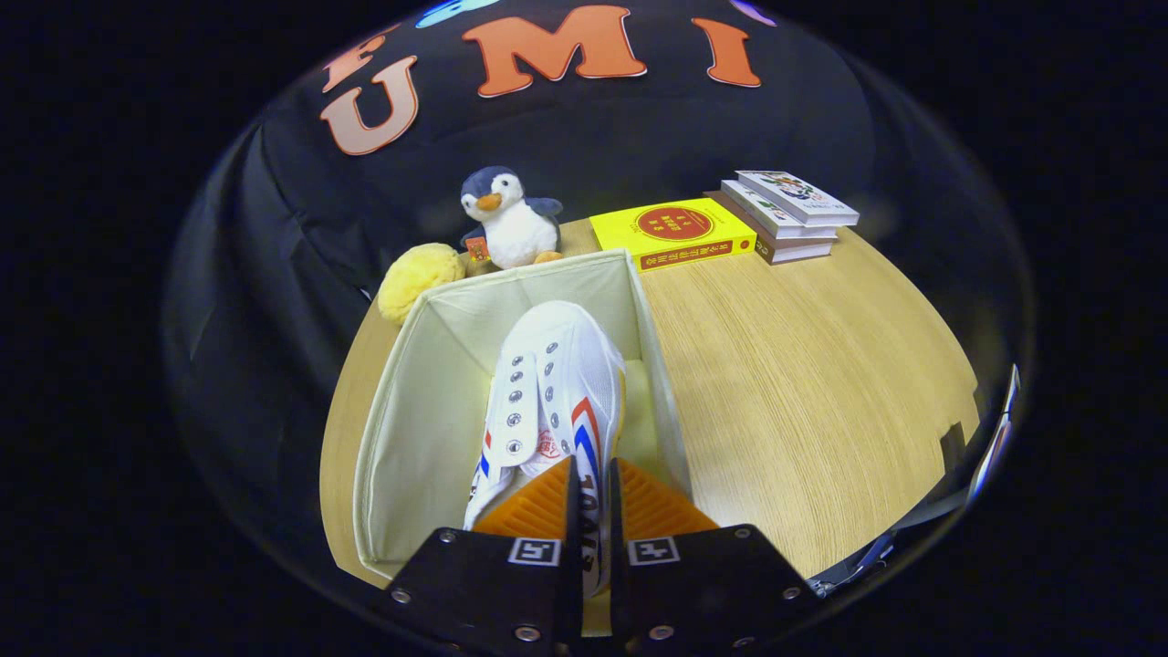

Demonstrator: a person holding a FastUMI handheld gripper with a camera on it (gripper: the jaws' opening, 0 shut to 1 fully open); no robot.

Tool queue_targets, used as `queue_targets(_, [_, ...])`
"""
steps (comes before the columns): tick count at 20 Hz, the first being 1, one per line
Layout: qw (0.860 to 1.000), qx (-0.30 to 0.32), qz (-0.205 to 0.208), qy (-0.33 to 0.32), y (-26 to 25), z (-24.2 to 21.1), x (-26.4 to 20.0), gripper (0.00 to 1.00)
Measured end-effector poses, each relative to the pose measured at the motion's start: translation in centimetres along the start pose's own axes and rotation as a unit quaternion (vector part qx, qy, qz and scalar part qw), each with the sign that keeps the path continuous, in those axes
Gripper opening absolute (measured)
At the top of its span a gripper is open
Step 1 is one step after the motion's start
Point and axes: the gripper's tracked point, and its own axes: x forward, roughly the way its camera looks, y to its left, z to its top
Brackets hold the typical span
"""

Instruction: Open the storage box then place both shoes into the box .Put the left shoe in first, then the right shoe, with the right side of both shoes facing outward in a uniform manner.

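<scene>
We have the tool pinched narrow on the heel edge of a white shoe, both fingers pressing the thin rim between them. Gripping there lets the shoe hang toe-forward into the open fabric box on the desk — toe pointing at the far wall, red and blue stripes turned to the right. Whether the sole already rests on the box floor we cannot tell; the tool hides the heel. Something pale yellow lies in the box beside the shoe — too little shows to name it. We see no second shoe here.
</scene>
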Motion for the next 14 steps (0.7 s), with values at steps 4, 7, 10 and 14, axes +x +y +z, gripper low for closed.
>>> queue_targets(4, [0.999,-0.010,0.020,-0.029,1.1,2.6,-2.0,0.49])
queue_targets(7, [0.997,-0.011,0.036,-0.061,1.1,5.3,-4.2,0.82])
queue_targets(10, [0.994,-0.023,0.037,-0.099,0.3,8.1,-6.5,0.99])
queue_targets(14, [0.988,-0.015,0.050,-0.148,-1.1,11.7,-10.4,0.99])
